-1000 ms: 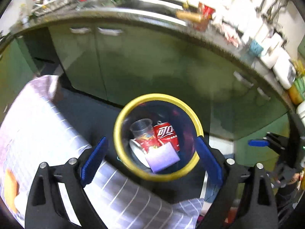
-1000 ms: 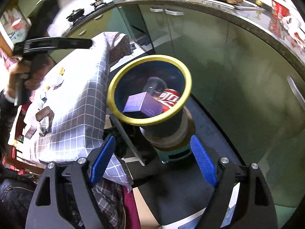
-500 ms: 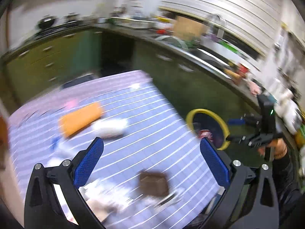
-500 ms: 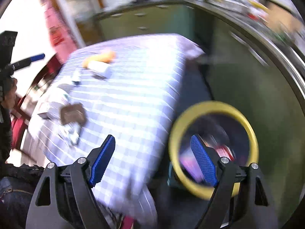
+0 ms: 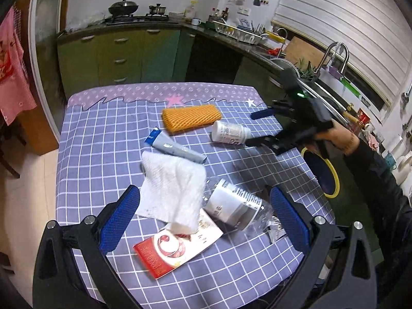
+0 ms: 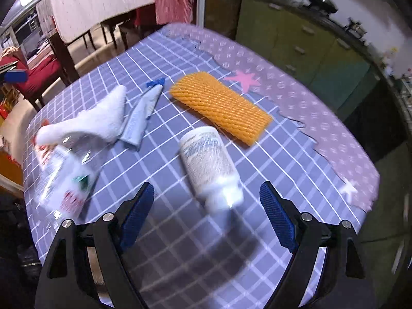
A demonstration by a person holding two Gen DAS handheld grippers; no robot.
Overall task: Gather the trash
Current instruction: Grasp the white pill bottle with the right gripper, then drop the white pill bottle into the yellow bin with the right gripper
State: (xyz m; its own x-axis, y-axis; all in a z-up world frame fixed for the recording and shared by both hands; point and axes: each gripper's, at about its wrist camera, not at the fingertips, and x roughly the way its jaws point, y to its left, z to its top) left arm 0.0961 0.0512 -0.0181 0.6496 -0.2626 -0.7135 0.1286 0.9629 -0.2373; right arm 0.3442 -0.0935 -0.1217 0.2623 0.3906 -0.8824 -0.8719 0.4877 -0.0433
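A table [image 5: 85,154] under a checked cloth is seen with trash spread on it. Off its right edge, on the floor, a yellow-rimmed bin [image 5: 332,177] is partly seen. At the far side an orange foam net [image 5: 191,117] is laid, with a white bottle [image 5: 229,134] on its side just right of it and a tube [image 5: 175,148] nearer. A paper towel [image 5: 172,193] is draped over a red packet [image 5: 175,249], beside a clear bottle [image 5: 237,208]. The left gripper [image 5: 204,221] is held spread and empty above these. The right gripper [image 6: 206,219] is likewise released, with the white bottle's cap between its blue pads [image 6: 276,219], untouched.
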